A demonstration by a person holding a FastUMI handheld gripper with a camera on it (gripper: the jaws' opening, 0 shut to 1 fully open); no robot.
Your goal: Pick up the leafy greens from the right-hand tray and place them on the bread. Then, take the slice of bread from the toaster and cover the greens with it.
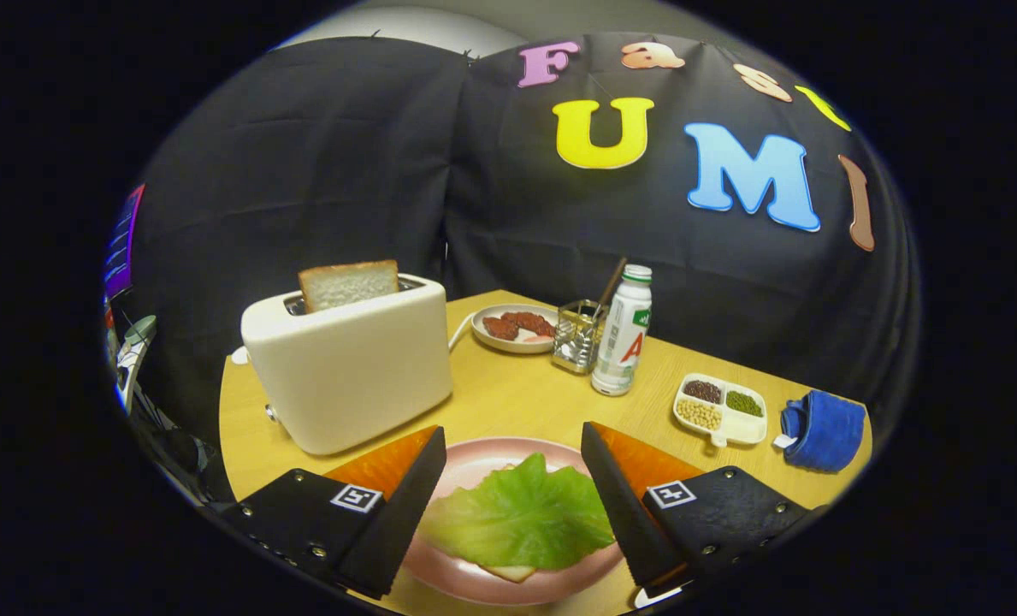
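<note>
Leafy greens, one flat light-green lettuce leaf (523,513), lay on pale bread slice (508,571), only a corner of that slice peeking out under the leaf's near edge. Both sat on round pink plate (474,582) on light wooden table (517,393). Gripper (513,453) spread wide, holding nothing; fingers hung either side of the plate, leaf between them, no visible contact with it. Second slice, white toast with brown crust (348,283), stood upright in slot of cream two-slot toaster (350,364), beyond left finger, just past the plate. Further back: small white dish with reddish-brown meat pieces (517,328), beside it a clear square holder with sticks (578,335), then a white plastic bottle with green cap (623,334), upright, near the holder. Beyond right finger: white divided tray with three kinds of beans, dark, green, yellow (720,408), and just beside it a crumpled blue cloth (823,429) at table edge.
</note>
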